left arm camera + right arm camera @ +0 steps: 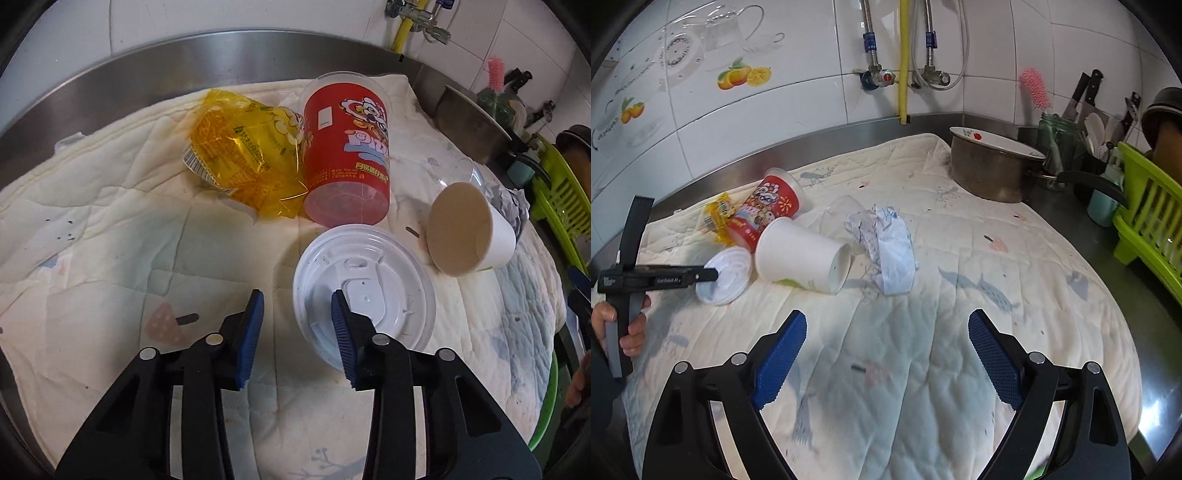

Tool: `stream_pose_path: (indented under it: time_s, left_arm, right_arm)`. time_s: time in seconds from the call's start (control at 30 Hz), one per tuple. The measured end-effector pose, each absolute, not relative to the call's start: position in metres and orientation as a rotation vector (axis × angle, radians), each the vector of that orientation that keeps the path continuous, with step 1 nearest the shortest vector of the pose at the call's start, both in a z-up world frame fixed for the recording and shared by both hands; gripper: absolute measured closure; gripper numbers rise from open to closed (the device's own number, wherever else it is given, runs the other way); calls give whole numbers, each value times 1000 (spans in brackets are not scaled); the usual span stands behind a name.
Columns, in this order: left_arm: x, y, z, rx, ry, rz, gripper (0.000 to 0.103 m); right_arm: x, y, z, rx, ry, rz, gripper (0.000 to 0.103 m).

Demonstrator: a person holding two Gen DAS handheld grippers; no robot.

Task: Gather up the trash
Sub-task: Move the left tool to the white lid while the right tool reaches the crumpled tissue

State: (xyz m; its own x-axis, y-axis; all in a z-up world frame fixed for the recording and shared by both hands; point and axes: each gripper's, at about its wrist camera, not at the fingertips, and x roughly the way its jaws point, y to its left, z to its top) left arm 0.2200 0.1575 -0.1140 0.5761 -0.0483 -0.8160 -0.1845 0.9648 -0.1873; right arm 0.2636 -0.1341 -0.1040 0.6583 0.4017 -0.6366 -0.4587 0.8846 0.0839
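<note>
Trash lies on a quilted cloth (110, 221). A white plastic lid (364, 288) lies flat; my left gripper (297, 299) is open with its right finger over the lid's left edge and its left finger beside it. Behind the lid are a red cup (347, 155) on its side, a yellow wrapper (247, 158), a white paper cup (471, 230) on its side and a clear plastic cup (461, 171). In the right wrist view my right gripper (888, 323) is open and empty above the cloth (960, 258), short of the white cup (801, 254) and crumpled paper (890, 247). The lid (726, 277), red cup (766, 210) and left gripper (714, 275) show there at left.
A metal pot (993, 166) stands at the back right of the cloth. A green dish rack (1152, 221), a jar with a pink brush (1054, 136) and knives (1086, 92) are at the right. A steel backsplash (184, 62) and tiled wall with pipes (905, 62) are behind.
</note>
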Motion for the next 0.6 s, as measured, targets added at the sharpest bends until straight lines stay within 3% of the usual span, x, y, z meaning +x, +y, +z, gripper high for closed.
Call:
stream_pose_path:
  time_s: [0.03, 0.13, 0.27, 0.6]
  left_arm:
    - [220, 157, -114, -270, 953, 74, 68]
    - [222, 155, -114, -270, 949, 47, 84]
    - [224, 154, -113, -262, 946, 56, 92]
    - [225, 161, -117, -316, 961, 37, 91]
  right_arm:
    - [270, -132, -105, -85, 701, 489, 18]
    - [287, -124, -106, -92, 703, 485, 21]
    - [304, -113, -109, -109, 713, 491, 23]
    - [345, -88, -125, -167, 754, 476, 34]
